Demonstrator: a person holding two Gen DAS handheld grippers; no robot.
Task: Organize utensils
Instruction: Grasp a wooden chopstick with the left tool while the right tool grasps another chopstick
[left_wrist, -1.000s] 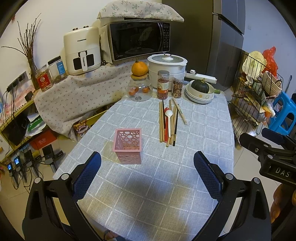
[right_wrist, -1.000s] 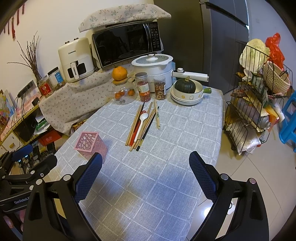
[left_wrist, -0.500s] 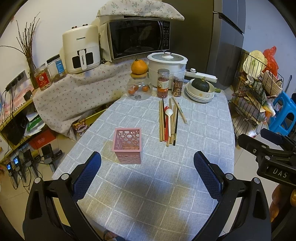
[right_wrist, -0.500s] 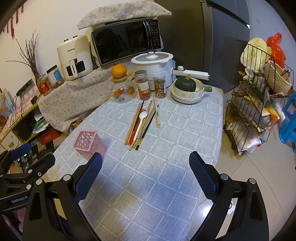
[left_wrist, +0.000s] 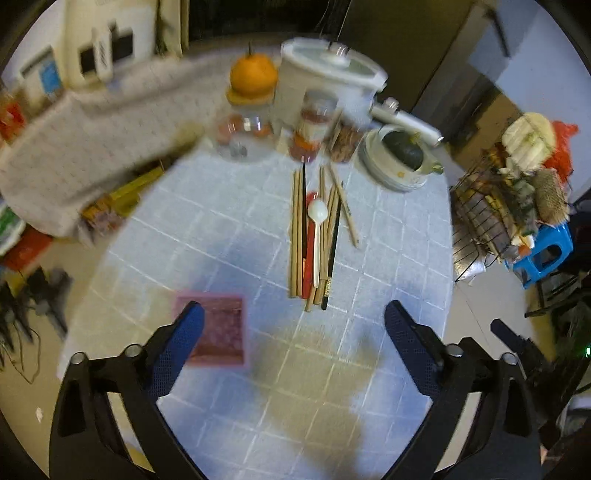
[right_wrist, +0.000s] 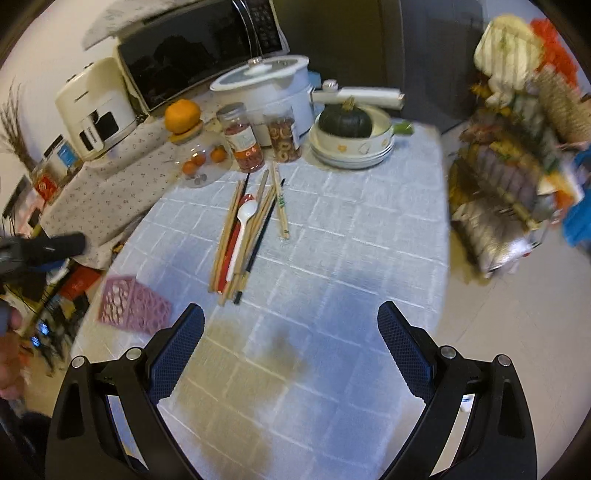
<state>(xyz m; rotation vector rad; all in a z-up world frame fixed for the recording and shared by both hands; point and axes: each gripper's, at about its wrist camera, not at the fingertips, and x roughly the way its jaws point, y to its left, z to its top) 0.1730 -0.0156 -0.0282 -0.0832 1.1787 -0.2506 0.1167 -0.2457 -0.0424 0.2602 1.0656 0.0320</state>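
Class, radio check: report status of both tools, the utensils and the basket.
Left tool open, empty; right tool open, empty. Utensils piled mid-table, untouched. Basket empty as far as visible, left of the pile. Nothing in the way.

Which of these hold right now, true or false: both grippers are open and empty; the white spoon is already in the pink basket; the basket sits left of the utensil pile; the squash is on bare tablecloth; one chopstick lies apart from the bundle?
1. Both the left gripper and right gripper are open and empty. True.
2. The white spoon is in the pink basket. False: it lies on the utensil pile on the table.
3. The basket sits left of the pile. True.
4. The dark green squash is on bare tablecloth. False: it rests in stacked bowls.
5. One chopstick lies angled, right of the bundle. True.
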